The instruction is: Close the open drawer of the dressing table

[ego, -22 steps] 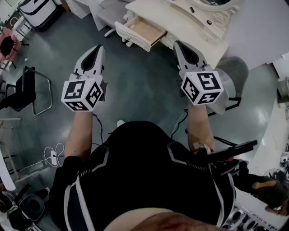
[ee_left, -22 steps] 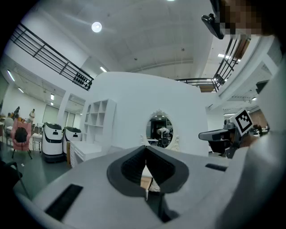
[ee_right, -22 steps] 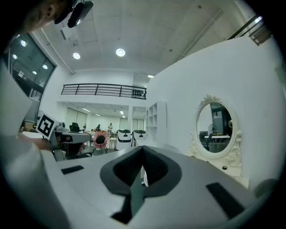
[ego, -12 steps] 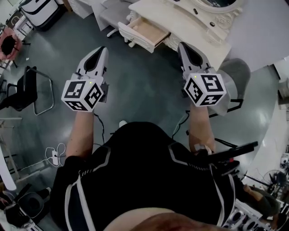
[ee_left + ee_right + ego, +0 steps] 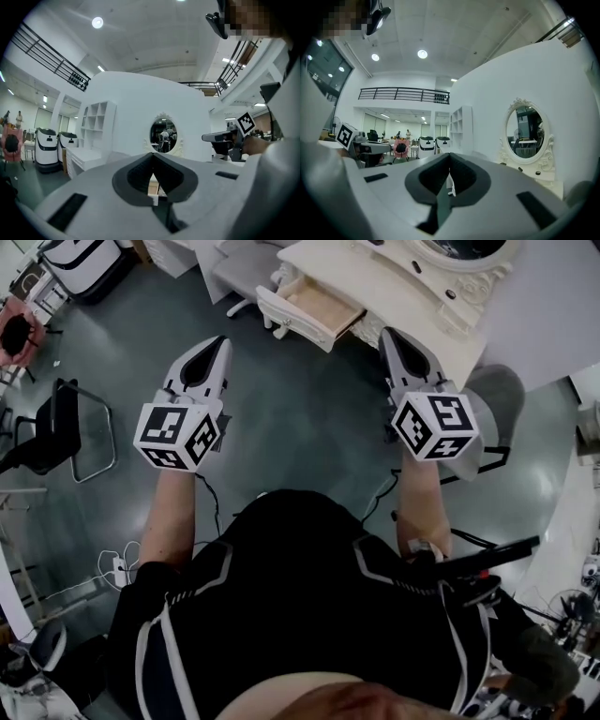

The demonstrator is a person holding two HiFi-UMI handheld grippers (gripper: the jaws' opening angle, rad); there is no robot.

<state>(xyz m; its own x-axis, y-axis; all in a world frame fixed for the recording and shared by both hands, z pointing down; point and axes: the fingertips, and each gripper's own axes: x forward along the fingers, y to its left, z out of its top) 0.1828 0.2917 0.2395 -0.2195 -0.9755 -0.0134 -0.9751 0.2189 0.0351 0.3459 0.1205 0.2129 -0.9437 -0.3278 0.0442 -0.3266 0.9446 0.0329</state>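
One closed tip set square on the drawer (image 5: 314, 310) front, pushed straight in, should serve best; both left gripper (image 5: 217, 341) and right gripper (image 5: 390, 334) have jaws together, empty, well apart from it. Drawer stands pulled out of the table (image 5: 367, 279), ahead between them: cream front, pale wood inside.

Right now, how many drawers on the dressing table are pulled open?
1: a cream drawer with a bare wood inside, sticking out from the cream carved dressing table. More may be hidden under its top.
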